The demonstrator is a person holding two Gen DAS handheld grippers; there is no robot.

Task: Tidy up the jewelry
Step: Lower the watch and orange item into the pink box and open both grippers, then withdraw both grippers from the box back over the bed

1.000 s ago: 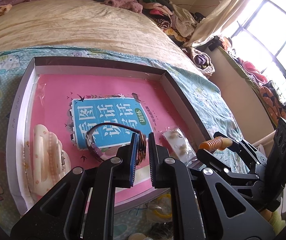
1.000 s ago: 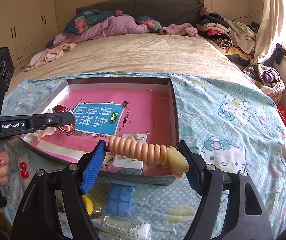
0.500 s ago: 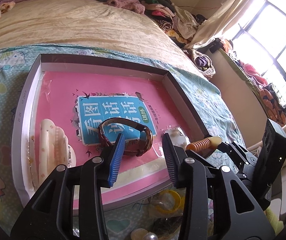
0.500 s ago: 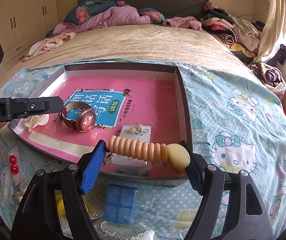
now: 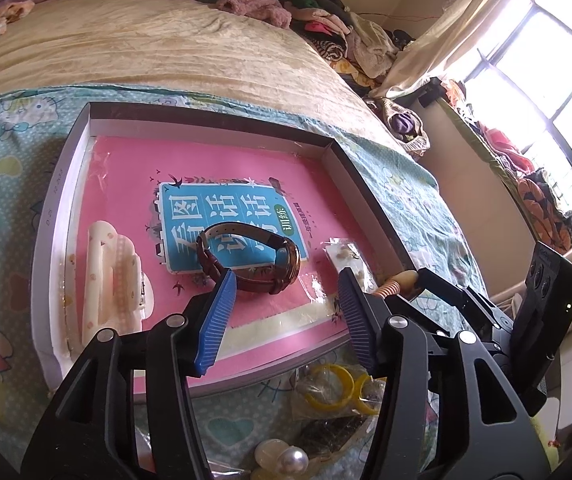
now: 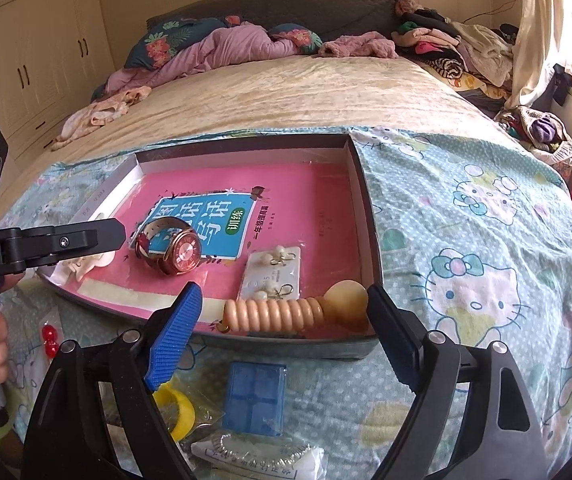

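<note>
Shallow box [image 5: 61, 184] sitting on bedspread, serving as collecting tray; pink book lining its floor.
Left gripper [image 5: 281, 312] hovering at near rim, jaws apart, gripping nothing.
Right gripper [image 6: 281, 320] jaws spread wide, bracketing ribbed peach hair clip [image 6: 286, 312] over near right corner; contact unclear, probably being placed.
Brown-strap watch [image 5: 251, 258] lying on blue cover [image 5: 221, 216], free of jaws.
Earring card [image 6: 271, 272] lying beside watch.
</note>
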